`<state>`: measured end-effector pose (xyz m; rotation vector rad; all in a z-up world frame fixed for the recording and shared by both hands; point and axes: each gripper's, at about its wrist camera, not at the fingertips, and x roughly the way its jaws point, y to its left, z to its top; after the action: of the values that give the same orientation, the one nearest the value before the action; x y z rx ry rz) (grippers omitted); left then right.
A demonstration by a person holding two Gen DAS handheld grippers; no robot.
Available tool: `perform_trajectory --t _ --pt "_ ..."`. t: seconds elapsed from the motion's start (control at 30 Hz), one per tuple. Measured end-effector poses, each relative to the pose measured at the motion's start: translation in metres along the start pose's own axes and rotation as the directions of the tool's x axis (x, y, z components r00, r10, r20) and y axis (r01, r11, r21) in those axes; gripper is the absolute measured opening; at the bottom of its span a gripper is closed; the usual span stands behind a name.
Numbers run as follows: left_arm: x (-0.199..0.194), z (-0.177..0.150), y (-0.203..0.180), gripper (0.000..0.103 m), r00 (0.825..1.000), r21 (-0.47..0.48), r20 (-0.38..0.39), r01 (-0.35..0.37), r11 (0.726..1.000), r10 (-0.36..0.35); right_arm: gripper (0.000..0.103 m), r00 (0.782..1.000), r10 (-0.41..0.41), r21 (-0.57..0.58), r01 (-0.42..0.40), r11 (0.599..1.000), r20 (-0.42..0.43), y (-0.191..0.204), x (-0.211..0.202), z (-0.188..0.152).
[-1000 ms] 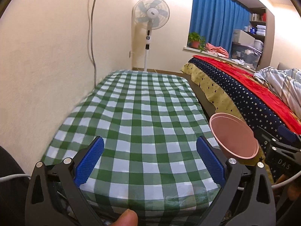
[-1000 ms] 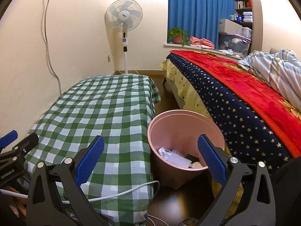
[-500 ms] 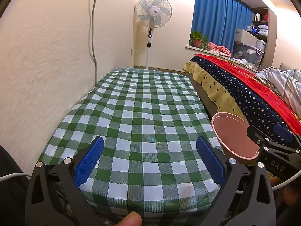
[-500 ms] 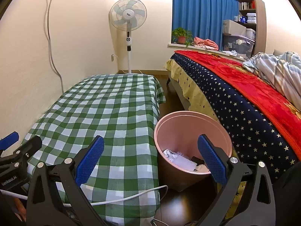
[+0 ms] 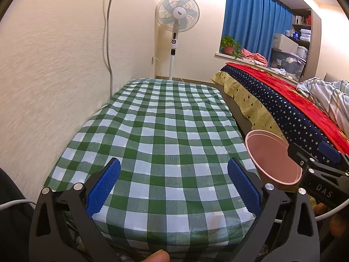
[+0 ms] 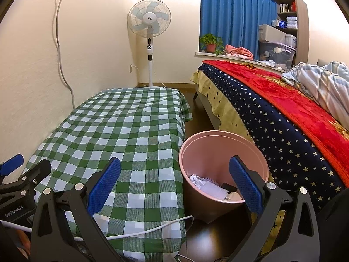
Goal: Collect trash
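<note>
A pink bin [image 6: 220, 150] stands on the dark floor between the checked table and the bed; crumpled white paper [image 6: 197, 180] and a dark scrap lie inside it. The left wrist view shows the bin's rim [image 5: 272, 152] beyond the table's right edge. My left gripper [image 5: 173, 184] is open over the near end of the green-and-white checked tablecloth [image 5: 165, 120], nothing between its blue pads. My right gripper [image 6: 174, 184] is open too, spanning the table's right edge and the bin, empty. No trash shows on the cloth.
A bed [image 6: 283, 113] with a starred navy and red cover runs along the right. A standing fan [image 6: 149, 24] is at the table's far end by the wall. A white cable [image 6: 141, 231] drapes over the table's near corner. A fingertip [image 5: 156, 257] shows at the bottom edge.
Both grippers drew back and rose slightly; the table and bin sit a little farther off. Both stay open and empty.
</note>
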<state>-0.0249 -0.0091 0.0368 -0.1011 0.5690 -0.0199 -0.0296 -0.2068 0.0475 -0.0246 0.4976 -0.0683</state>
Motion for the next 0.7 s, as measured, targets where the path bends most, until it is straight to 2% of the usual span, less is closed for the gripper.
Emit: perform_trajectory --t 0.7 --pt "-0.0011 -0.0026 -0.0021 0.095 1.0 -0.002 -0.011 0.004 1.0 -0.004 0.098 1.0 0.0 -0.003 0.0 1.0 -0.003 0.0022 0.0002 0.0008"
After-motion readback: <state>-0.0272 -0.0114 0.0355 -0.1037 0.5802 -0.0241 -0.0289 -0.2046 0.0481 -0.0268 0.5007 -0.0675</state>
